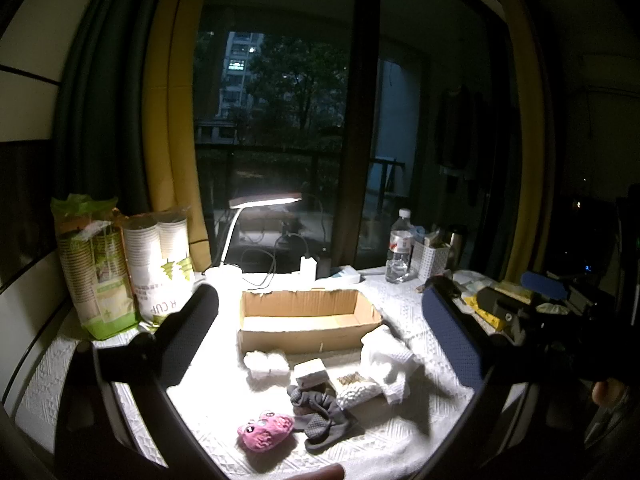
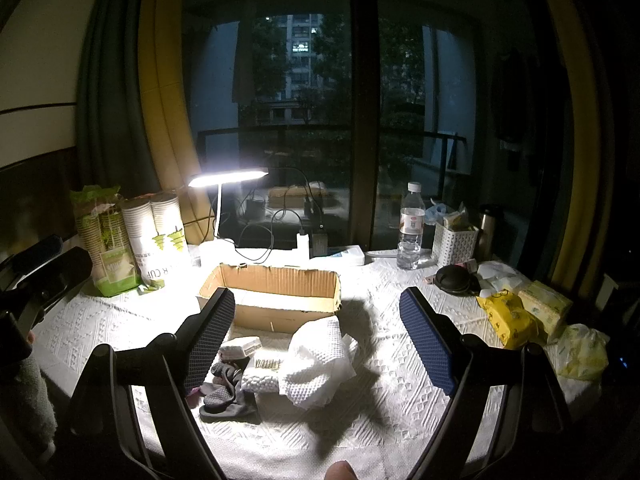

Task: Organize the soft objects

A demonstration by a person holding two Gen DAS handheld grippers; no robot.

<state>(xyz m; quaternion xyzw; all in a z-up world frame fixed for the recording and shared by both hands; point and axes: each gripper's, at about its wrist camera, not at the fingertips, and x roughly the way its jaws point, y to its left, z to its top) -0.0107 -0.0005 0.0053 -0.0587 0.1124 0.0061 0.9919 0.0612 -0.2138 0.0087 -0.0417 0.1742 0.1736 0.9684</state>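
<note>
Left wrist view shows the left tool (image 1: 320, 340) spread wide and empty above the desk (image 1: 400, 452), its fingers framing an open cardboard box (image 1: 308, 316). Just in front of the box lie the soft things: a white fluffy pad (image 1: 267, 364), a small pale block (image 1: 311, 374), a crumpled white cloth (image 1: 390, 360), a white knobbly roll (image 1: 357, 394), grey socks (image 1: 320, 416) and, nearest the camera, a pink plush toy (image 1: 265, 432). Glare from the lamp (image 1: 264, 202) behind the box washes out much of the desk, so the white items blur into the tablecloth.

Right wrist view has the right tool (image 2: 316, 344) also wide apart and holding nothing. Here its left finger covers the plush toy almost wholly and cuts off part of the socks (image 2: 228, 392); the cloth (image 2: 320, 360) sits in front of the box (image 2: 276, 292). Right of the box, the dark round object (image 2: 454, 279) is too dim to identify.
</note>
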